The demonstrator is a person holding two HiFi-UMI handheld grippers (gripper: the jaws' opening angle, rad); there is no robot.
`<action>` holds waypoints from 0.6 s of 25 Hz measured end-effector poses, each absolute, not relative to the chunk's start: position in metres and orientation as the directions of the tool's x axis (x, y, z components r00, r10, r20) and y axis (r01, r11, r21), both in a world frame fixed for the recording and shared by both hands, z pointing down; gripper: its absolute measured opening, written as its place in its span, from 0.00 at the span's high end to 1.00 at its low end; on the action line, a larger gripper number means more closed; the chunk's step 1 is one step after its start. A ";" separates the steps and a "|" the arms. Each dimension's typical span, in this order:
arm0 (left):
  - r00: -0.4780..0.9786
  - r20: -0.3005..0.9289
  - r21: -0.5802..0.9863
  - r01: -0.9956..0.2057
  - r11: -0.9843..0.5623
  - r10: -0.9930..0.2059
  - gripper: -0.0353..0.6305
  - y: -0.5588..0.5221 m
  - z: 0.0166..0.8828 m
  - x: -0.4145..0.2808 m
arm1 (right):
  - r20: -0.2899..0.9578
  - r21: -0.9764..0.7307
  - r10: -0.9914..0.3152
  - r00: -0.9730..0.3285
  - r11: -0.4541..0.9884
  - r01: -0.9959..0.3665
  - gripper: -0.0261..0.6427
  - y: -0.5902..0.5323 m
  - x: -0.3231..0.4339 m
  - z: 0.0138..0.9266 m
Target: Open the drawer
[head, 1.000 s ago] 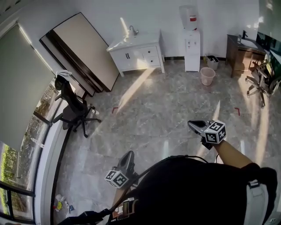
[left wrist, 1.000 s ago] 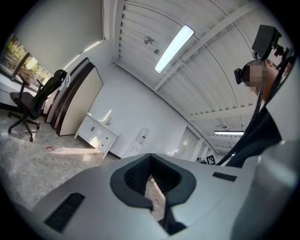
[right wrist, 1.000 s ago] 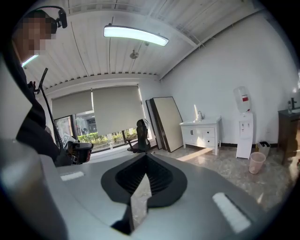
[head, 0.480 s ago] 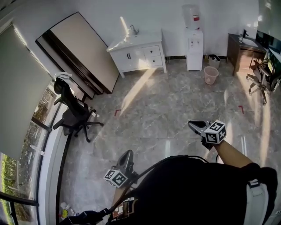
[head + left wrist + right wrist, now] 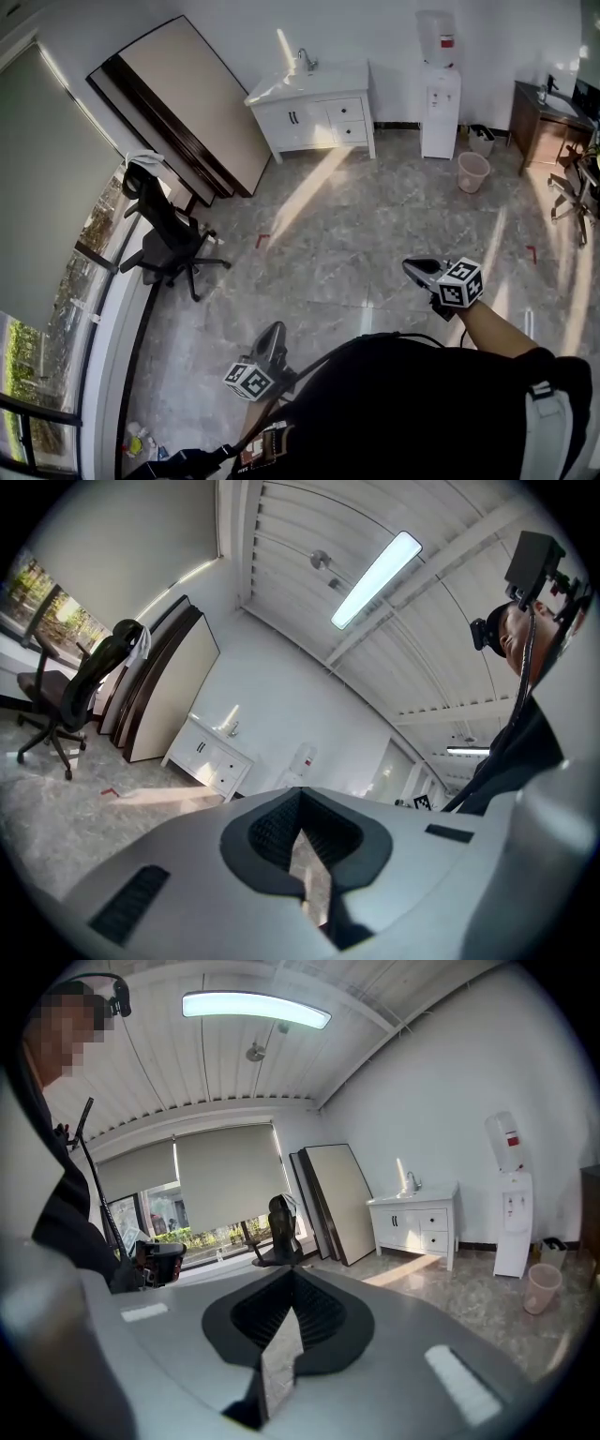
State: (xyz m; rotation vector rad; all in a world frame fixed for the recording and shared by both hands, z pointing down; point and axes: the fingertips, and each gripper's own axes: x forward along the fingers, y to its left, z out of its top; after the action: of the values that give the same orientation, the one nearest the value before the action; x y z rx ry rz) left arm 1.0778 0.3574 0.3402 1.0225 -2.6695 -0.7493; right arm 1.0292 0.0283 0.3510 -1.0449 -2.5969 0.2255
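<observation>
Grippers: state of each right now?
Left gripper: closed, nothing held.
Right gripper: closed, nothing held.

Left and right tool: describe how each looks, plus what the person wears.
The left tool and right tool look alike: a smooth light-grey shell tapering to a point, black ribbed pads inside, and a white cube with black square markers at the rear. The person wears a black top.
</observation>
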 end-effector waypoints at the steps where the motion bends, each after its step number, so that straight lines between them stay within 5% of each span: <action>1: -0.753 -0.008 0.515 -0.567 0.643 -0.658 0.96 0.350 0.338 1.070 | 0.244 -0.265 0.704 -0.667 0.710 0.652 0.96 0.021 1.016 0.351; 15: -0.805 0.002 0.499 -0.514 0.698 -0.594 0.96 0.252 0.317 0.949 | 0.211 -0.267 0.759 -0.615 0.651 0.711 0.96 -0.067 0.851 0.337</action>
State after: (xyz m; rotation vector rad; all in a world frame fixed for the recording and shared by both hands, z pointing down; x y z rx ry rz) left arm 0.9494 0.2521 0.3174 0.9015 -2.7423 -0.7315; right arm 0.8512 -0.0674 0.3370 -1.1768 -2.5662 0.2251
